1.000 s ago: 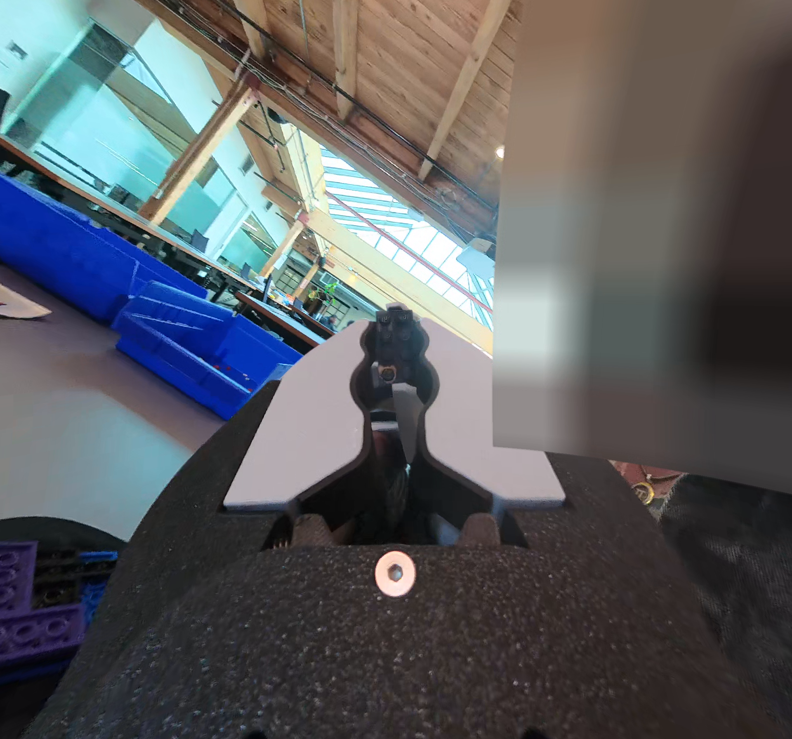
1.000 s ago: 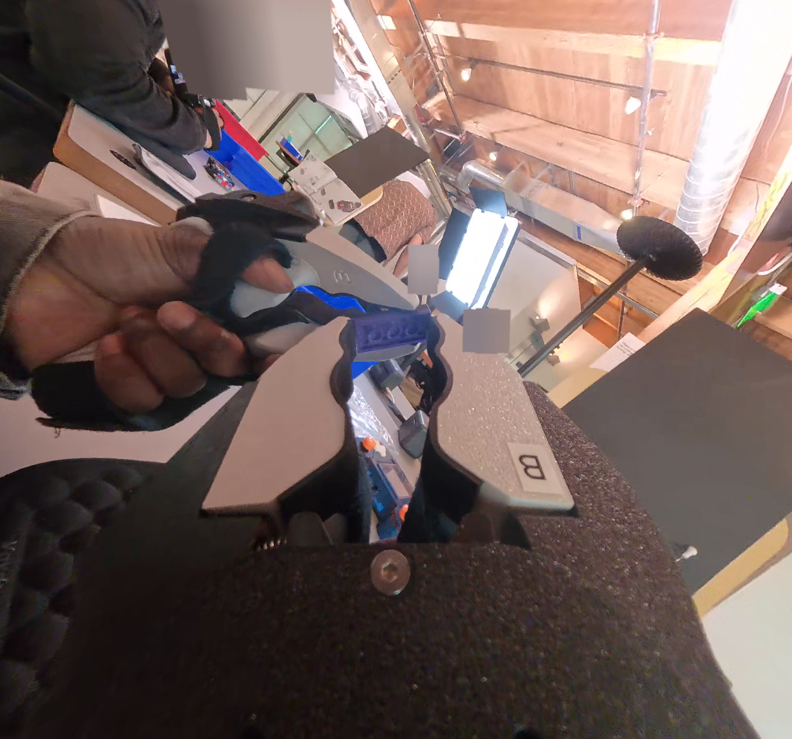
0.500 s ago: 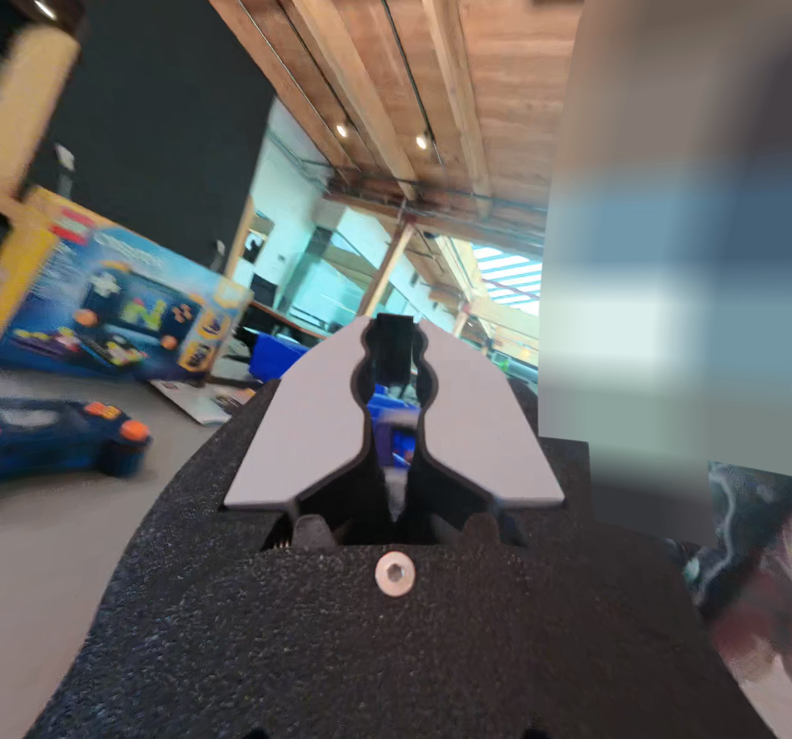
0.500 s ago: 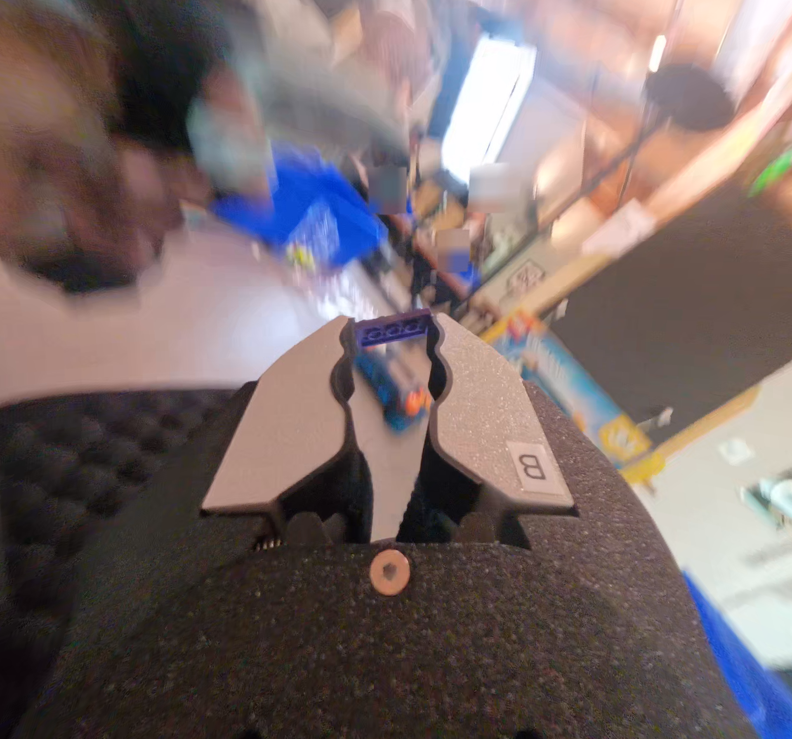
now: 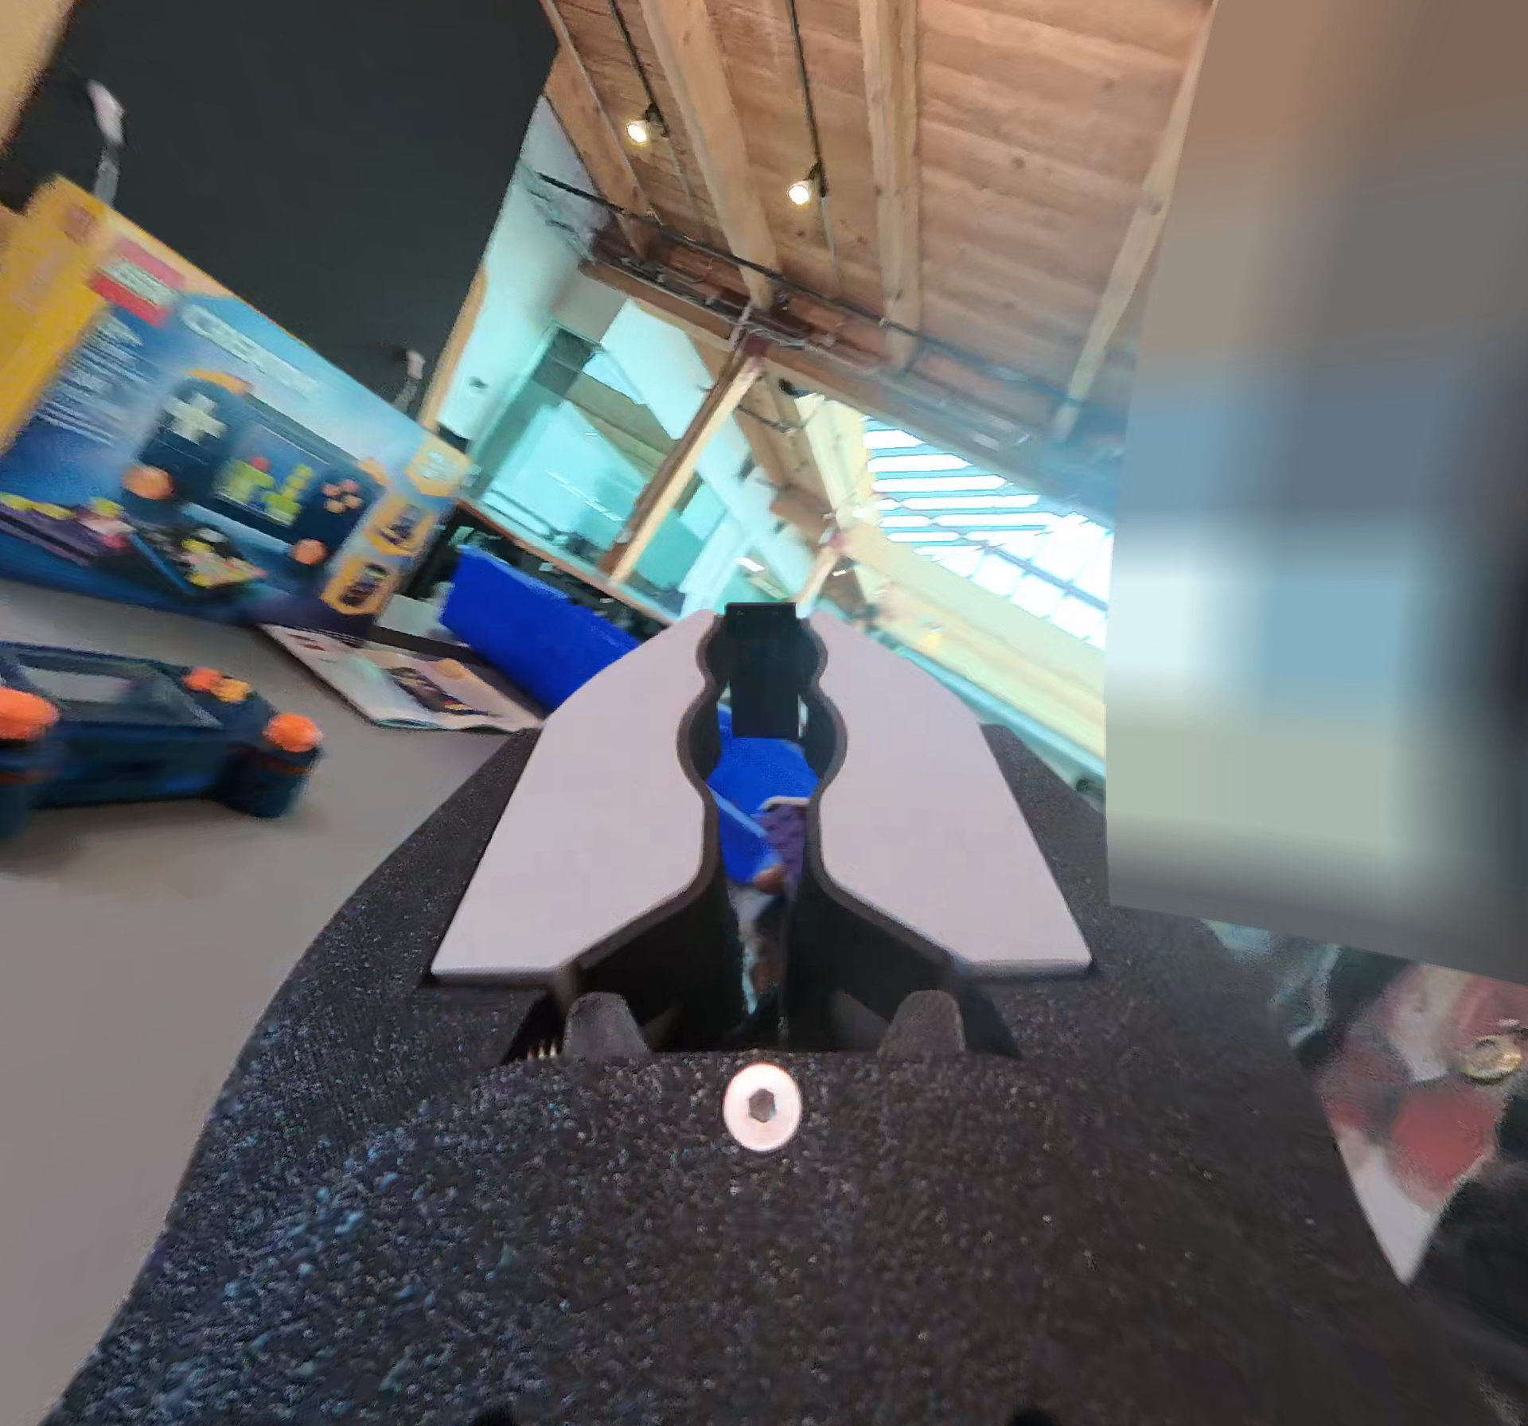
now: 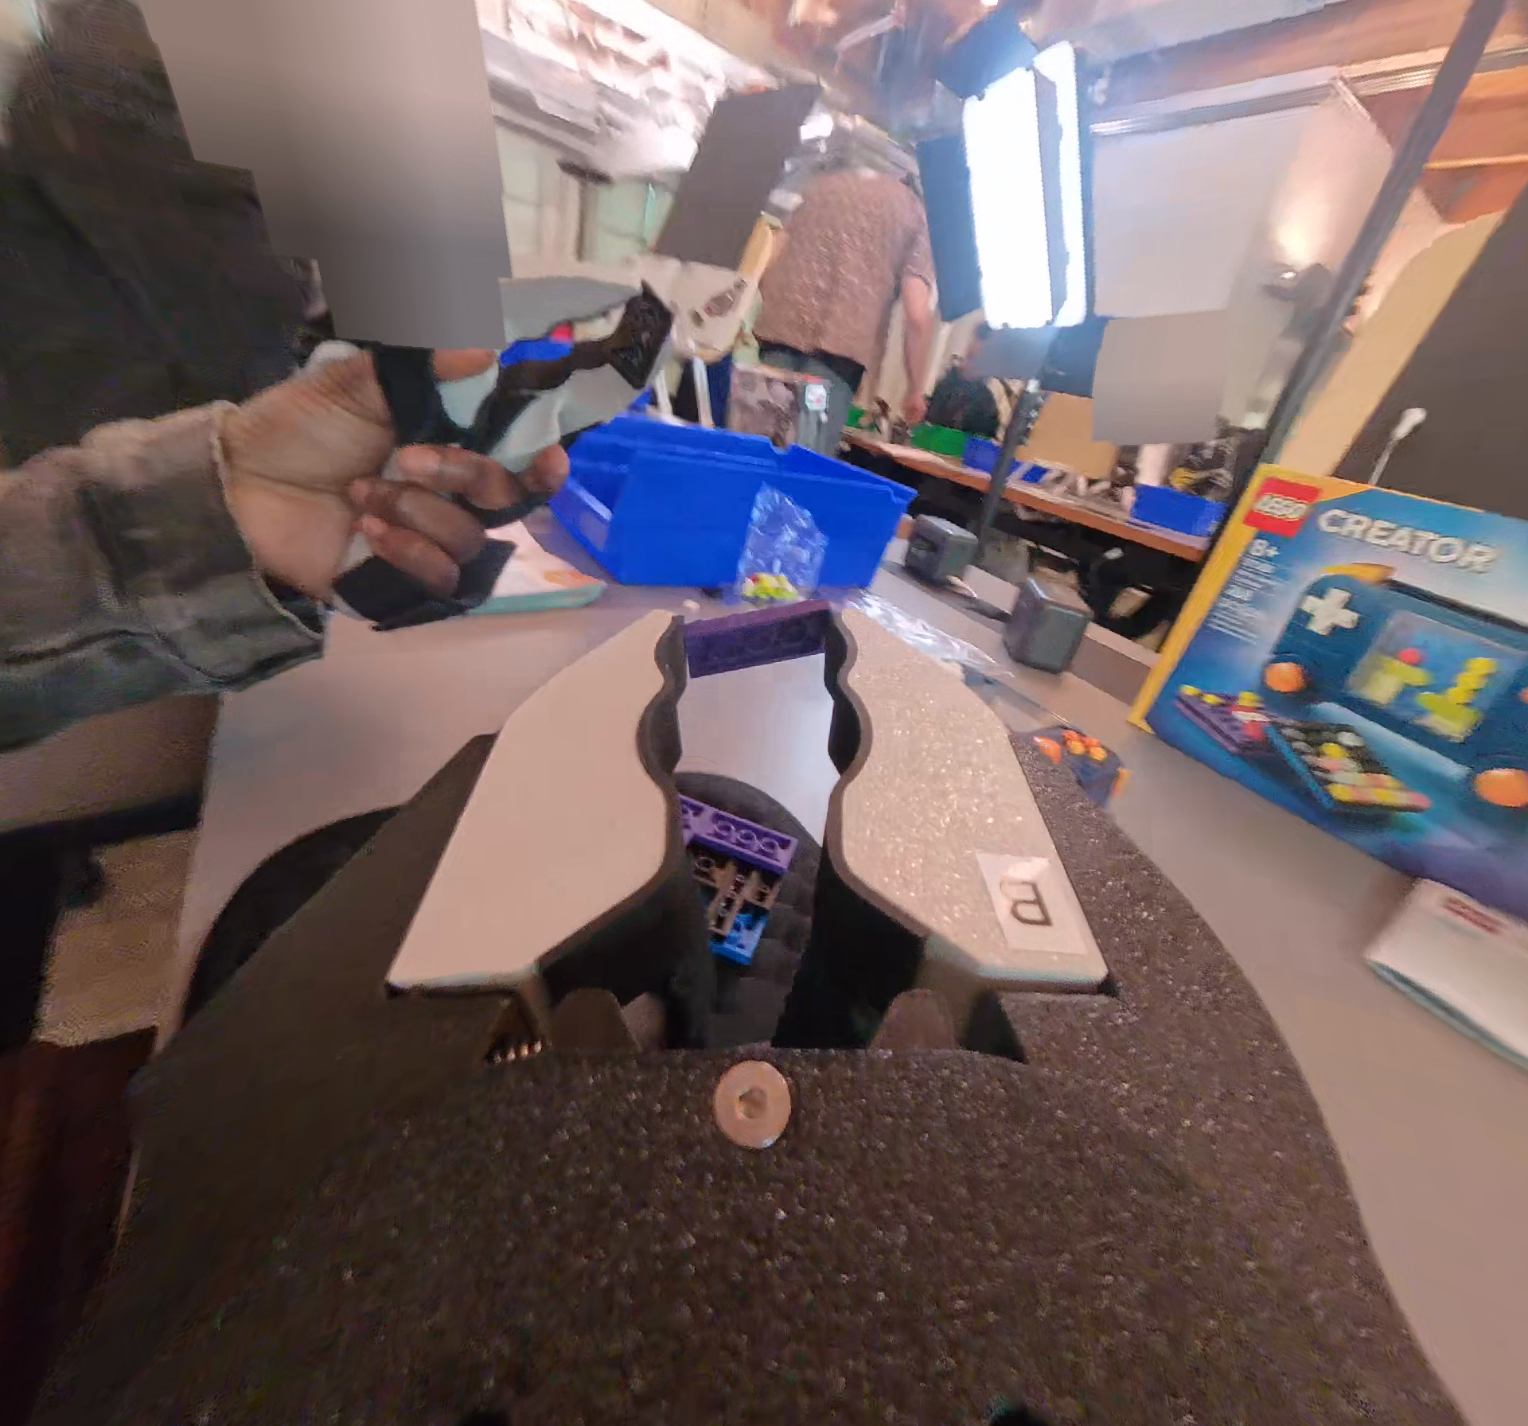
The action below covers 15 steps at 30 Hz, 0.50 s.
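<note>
The right tool (image 6: 756, 646) pinches a purple brick (image 6: 756, 645) at its tips. The left tool (image 5: 762, 671) is squeezed on a small black piece (image 5: 762, 671), up off the grey surface (image 5: 165, 932).

Right claw (image 6: 756, 634): I see it clamped on a purple brick (image 6: 756, 642).
Left claw (image 6: 579, 361): raised above blue bins (image 6: 703, 510) on the tabletop (image 6: 397, 683).
</note>
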{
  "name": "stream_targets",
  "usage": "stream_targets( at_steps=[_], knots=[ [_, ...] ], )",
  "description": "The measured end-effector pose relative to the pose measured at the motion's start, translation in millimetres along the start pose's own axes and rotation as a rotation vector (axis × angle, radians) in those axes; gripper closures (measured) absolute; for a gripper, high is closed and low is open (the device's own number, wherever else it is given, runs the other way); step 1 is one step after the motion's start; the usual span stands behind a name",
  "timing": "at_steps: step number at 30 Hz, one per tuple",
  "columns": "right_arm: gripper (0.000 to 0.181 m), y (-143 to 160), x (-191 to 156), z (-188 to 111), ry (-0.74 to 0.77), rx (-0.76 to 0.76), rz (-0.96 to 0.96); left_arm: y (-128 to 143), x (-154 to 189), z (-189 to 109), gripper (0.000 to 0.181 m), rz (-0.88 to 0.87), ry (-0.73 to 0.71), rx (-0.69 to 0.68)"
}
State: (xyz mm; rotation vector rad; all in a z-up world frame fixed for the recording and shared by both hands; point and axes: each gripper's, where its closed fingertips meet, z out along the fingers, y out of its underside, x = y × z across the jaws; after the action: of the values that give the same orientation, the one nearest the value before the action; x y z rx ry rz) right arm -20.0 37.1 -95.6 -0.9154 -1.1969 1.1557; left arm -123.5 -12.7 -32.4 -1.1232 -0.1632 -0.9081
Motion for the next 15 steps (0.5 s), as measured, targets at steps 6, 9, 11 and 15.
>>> stream_targets(
  at_steps=[6,9,11,15],
  knots=[
    [0.148,-10,17,-11,-0.011,0.140,0.201,-65,-43,-40,0.166,0.409,-0.374,-0.165],
    [0.148,-10,19,-11,-0.010,0.154,0.220,-124,-95,-75,0.166,0.672,-0.690,-0.293],
    [0.148,-7,19,-10,-0.012,0.137,0.222,-155,-133,-98,0.166,0.726,-0.848,-0.409],
    [0.149,-6,17,-8,-0.018,0.129,0.210,-171,-192,-120,0.131,0.565,-0.914,-0.596]
  ],
)
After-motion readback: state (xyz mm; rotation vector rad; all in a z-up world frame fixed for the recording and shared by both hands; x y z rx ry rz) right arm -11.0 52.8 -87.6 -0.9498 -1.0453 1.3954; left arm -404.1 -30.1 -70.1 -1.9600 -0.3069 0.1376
